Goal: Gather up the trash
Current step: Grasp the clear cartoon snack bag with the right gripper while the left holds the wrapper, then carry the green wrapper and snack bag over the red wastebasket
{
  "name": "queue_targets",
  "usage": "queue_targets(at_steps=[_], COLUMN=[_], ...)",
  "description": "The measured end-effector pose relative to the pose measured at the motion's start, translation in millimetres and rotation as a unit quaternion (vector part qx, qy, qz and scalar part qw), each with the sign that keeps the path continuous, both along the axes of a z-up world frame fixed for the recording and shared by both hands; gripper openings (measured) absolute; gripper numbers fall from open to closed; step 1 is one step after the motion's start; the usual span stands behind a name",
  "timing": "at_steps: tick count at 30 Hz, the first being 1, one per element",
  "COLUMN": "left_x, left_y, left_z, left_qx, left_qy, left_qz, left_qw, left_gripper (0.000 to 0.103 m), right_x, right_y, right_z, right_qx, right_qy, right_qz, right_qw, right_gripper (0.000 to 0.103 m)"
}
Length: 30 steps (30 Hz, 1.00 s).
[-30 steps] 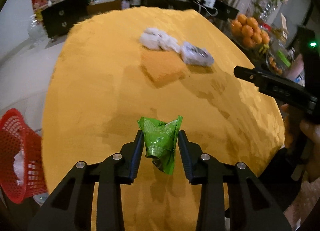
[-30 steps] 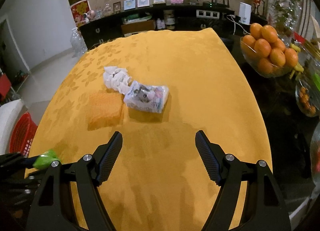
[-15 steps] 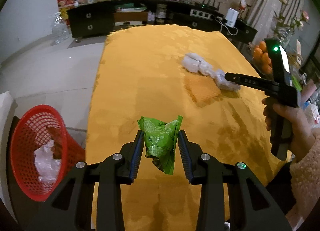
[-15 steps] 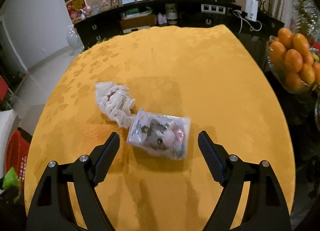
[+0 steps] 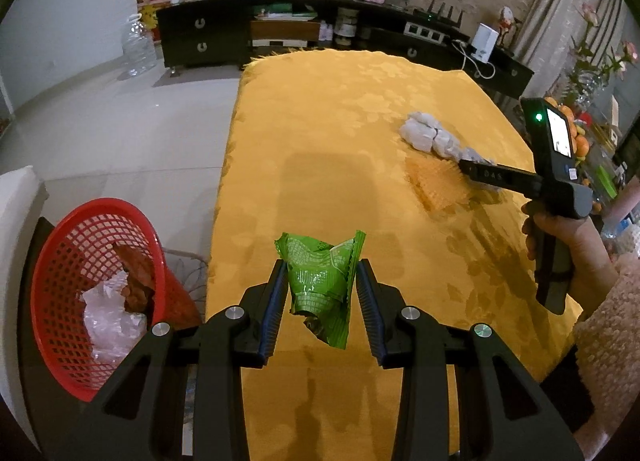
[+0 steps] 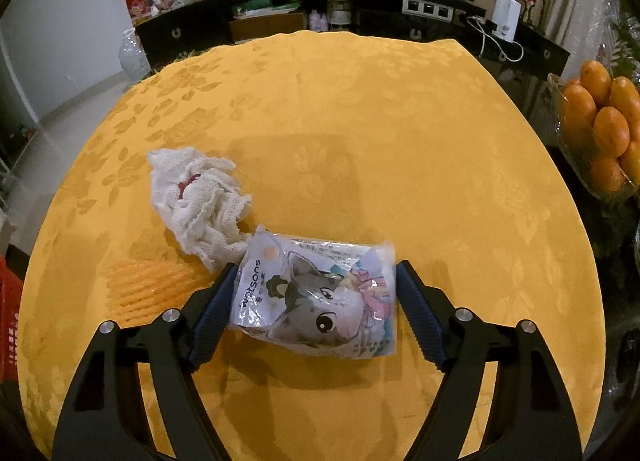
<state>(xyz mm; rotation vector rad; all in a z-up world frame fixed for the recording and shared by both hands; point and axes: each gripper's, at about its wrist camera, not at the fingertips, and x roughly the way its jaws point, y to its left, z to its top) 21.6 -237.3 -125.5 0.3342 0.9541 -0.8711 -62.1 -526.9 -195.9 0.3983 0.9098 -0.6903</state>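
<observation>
While the green wrapper (image 5: 322, 285) hangs pinched between the narrowed fingers of the left gripper (image 5: 322, 289), the view around it has swung: a second ago only a sliver of the red basket (image 5: 52, 301) showed at the picture's edge, and now its whole mouth lies open just to the left of the wrapper, lower down beside the table. That suggests the wrapper is nearly ready to be dropped; it still hangs over the yellow tablecloth (image 5: 340, 121), not yet over the basket, which already holds clear plastic and a brownish scrap.

Farther from the basket, the right gripper (image 6: 314, 297) has closed in on the tissue pack (image 6: 320, 297). A second ago the pack lay well ahead of it; now the pack sits on the cloth between the wide-spread fingers, the left pad just touching its edge, the right pad just beside it. It is framed but, I judge, not yet squeezed. The white crumpled cloth (image 6: 196, 201) touches the pack's far left corner, and an orange foam net (image 6: 148, 289) lies beside the left finger, on the basket side.
</observation>
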Motion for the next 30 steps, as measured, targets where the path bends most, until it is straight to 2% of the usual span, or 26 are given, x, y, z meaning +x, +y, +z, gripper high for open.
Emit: queue_targets(at_steps=[10,16,30], left_x=[1.3,3.8,3.4], left_y=[6.1,14.2,46.4], left_z=[6.0,14.9,46.9], left_qx=[0.0,-0.007,-0.04], left_qy=[-0.008,-0.015,-0.036], left_qz=[0.008,0.017,0.05], left_qw=[0.9999,0.9997,0.9973], left_gripper=[0.034,0.034,0.034], right_x=[-10.8,-24.6,-33.6], right_y=[7.5,26.0,96.4], right_z=[0.8,13.1,89.6], right_qx=[0.001,-0.001,-0.039], right_qy=[-0.001,-0.013,-0.077], right_qz=[0.009,0.018,0.082], right_qw=[1.0,1.0,0.993], right_gripper=[0.07,0.07,0.07])
